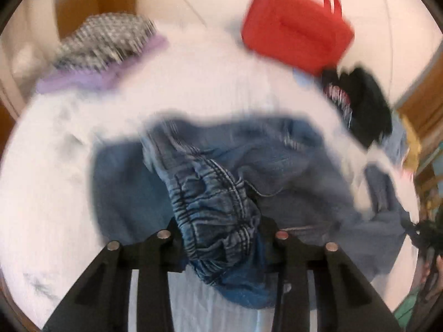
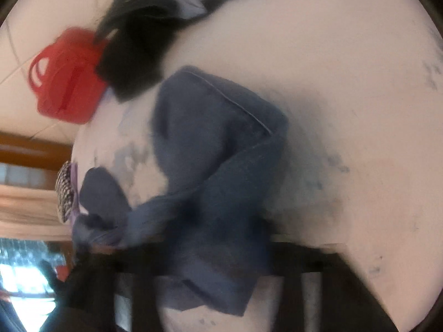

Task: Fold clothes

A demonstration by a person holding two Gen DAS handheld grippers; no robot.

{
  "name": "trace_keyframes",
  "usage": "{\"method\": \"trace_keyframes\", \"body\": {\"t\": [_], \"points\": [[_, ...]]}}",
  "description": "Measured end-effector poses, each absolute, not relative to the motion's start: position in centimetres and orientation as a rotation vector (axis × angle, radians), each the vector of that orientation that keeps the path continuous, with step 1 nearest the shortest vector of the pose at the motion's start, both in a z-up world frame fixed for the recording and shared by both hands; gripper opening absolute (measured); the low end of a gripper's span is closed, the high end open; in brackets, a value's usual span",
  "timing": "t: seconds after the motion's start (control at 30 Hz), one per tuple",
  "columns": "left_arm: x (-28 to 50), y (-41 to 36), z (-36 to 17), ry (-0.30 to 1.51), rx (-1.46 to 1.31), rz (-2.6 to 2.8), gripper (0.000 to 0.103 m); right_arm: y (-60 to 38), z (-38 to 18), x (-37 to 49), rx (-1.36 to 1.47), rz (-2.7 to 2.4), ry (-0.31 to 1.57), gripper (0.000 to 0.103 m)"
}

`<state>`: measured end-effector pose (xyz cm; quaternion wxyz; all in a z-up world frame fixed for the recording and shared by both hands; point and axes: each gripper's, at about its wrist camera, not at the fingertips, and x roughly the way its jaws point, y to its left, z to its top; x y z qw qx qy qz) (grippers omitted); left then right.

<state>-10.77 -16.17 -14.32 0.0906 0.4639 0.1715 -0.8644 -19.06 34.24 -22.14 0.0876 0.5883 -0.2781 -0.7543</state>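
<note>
Left wrist view, nearest the lens: the left gripper clamps the gathered elastic waistband of the denim garment, bunched cloth filling the gap between its black fingers; beyond the fingertips the rest of the denim spreads flat over the white table; farther off, at upper left, a folded stack of checked cloth over lilac; at upper right, a red handbag, with a black garment just beside it. Right wrist view, heavily blurred: the right gripper appears closed on a fold of the same denim, though the contact of the pads is hard to resolve; past it the cloth lies twisted across the table; the handbag and black garment sit at the far edge.
</note>
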Motion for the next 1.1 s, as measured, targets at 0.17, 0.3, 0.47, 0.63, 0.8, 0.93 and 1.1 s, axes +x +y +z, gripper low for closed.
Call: {"method": "trace_keyframes", "body": {"t": [0.17,0.3,0.47,0.63,0.8,0.93,1.1], "points": [[-8.4,-20.9,-6.7,0.413,1.103,-2.538,0.034,32.6,-11.3,-20.5,1.408,-2.345,-0.747,0.017],[-7.4,-27.1,-4.7,0.391,0.975,-2.369,0.034,27.8,-5.1,-23.5,1.240,-2.284,-0.605,0.058],[-7.2,-34.5,-8.8,0.460,1.034,-2.162,0.034,25.4,-7.9,-23.7,1.369,-2.382,-0.423,0.069],[-6.6,-35.8,-13.3,0.460,1.126,-2.153,0.039,28.1,-17.6,-21.8,1.702,-2.358,-0.475,0.069],[-7.8,-36.2,-17.0,0.433,1.281,-2.143,0.072,29.6,-22.9,-20.7,1.832,-2.318,-0.636,0.088],[-8.4,-36.5,-19.8,0.407,1.353,-2.122,0.063,28.1,-24.2,-22.1,1.780,-2.328,-0.691,0.095],[-7.9,-35.8,-18.6,0.362,1.367,-2.123,0.039,25.4,-23.9,-24.2,1.750,-2.306,-0.688,0.006]]}}
